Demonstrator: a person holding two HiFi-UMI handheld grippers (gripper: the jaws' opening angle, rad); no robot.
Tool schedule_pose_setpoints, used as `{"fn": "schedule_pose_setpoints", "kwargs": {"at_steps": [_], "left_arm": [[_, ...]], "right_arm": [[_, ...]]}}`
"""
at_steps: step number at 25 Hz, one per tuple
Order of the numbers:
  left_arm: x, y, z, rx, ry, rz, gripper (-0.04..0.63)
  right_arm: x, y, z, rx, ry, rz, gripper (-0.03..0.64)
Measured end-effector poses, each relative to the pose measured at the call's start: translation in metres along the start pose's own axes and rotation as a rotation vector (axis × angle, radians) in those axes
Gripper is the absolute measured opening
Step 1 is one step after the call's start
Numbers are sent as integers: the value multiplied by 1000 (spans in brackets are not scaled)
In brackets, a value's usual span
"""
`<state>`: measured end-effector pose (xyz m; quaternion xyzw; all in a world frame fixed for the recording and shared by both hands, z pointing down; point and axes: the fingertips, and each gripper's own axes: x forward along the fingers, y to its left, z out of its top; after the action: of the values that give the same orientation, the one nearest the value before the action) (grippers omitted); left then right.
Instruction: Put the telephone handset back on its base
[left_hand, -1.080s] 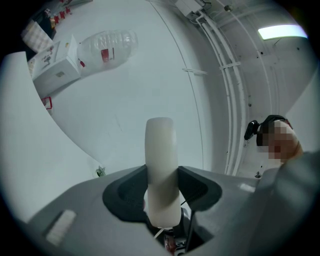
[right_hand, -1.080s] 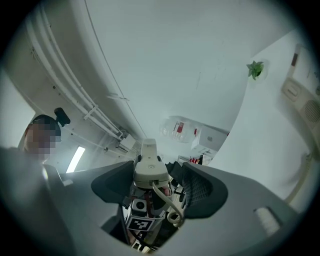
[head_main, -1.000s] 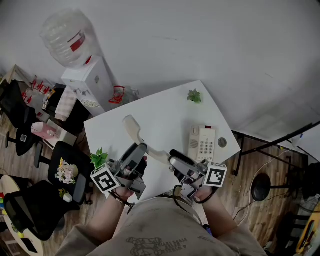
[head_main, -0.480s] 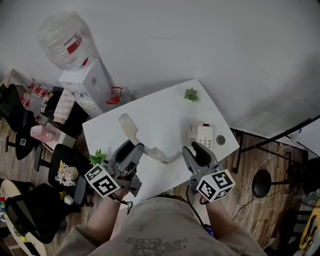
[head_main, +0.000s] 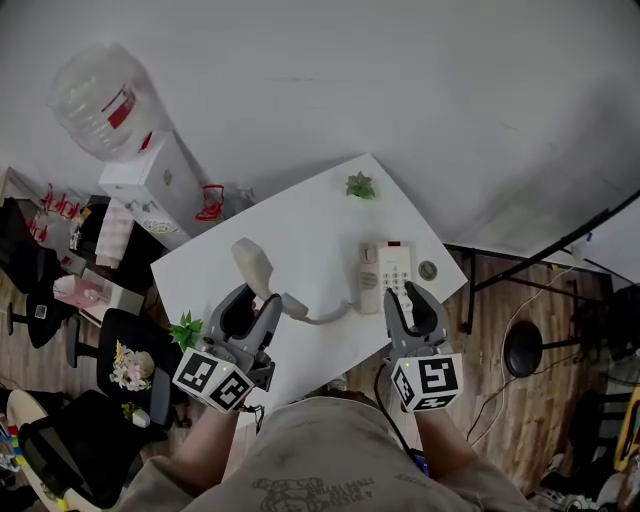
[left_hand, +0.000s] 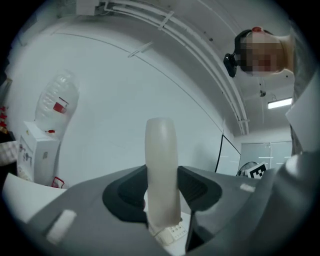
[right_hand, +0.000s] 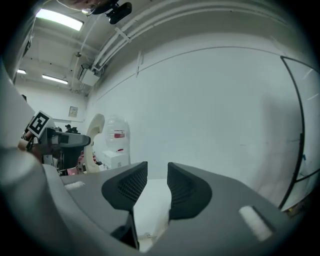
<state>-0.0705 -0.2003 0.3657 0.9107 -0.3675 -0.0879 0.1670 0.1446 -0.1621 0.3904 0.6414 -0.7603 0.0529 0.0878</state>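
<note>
Swinging in from the lower right over the last half second, the right claw (head_main: 413, 304) now stands at the near end of the base (head_main: 384, 276), marker cube turned up to the camera. A second ago it was close by the handset's cord end. In the right gripper view the right claw (right_hand: 157, 182) is released: a narrow gap separates the jaws, and only pale table shows through it.

The left claw (head_main: 252, 306) has drifted a little toward the person and stays clenched on the handset (head_main: 254, 266). In the left gripper view the left claw (left_hand: 161, 189) presses both jaws against the cream handset (left_hand: 161, 150), gripping it low on its body.

The handset is off the base, held over the table (head_main: 300, 225) to the base's left. Its long axis runs in line with the jaws. The rounded end points up and away toward the wall; the cord end sits near the person. From there the cord (head_main: 325, 317) sags across to the base. Against a second ago it has shifted slightly left.

The base lies flat, keypad up, near the table's right edge. At the far edge a small pot holds a green plant (head_main: 360, 186). Beyond the table's left side, a clear bottle (head_main: 95, 92) sits upturned on a white dispenser (head_main: 152, 182); whether it holds water cannot be told.
</note>
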Motion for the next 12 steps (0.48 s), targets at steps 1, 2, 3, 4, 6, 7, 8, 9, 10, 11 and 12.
{"fn": "schedule_pose_setpoints", "kwargs": {"at_steps": [1, 2, 3, 4, 6, 7, 8, 9, 10, 11, 12], "left_arm": [[2, -2, -2, 23, 5, 9, 195], [3, -4, -3, 51, 11, 19, 195], [5, -6, -5, 81, 17, 30, 195], [7, -7, -6, 112, 25, 45, 195], [9, -6, -13, 163, 49, 89, 195], [9, -4, -19, 176, 64, 111, 195], [10, -3, -25, 179, 79, 127, 194], [11, -3, -30, 175, 93, 135, 195], [12, -5, -35, 170, 106, 138, 195], [14, -6, -38, 166, 117, 138, 194], [16, -8, -41, 163, 128, 138, 195]], "right_arm": [[-3, -4, -1, 1, 2, -12, 153], [-5, -7, -3, 3, 5, -25, 153], [-8, -11, -4, 7, 9, -38, 152], [-10, -15, -6, 16, 12, -52, 152], [-14, -21, -8, 43, 22, -75, 152], [-16, -23, -10, 55, 27, -83, 150], [-17, -25, -12, 62, 33, -88, 150], [-18, -26, -14, 67, 38, -91, 150], [-20, -27, -16, 70, 43, -93, 150], [-21, -29, -17, 70, 48, -95, 152], [-21, -31, -19, 70, 52, -98, 152]]}}
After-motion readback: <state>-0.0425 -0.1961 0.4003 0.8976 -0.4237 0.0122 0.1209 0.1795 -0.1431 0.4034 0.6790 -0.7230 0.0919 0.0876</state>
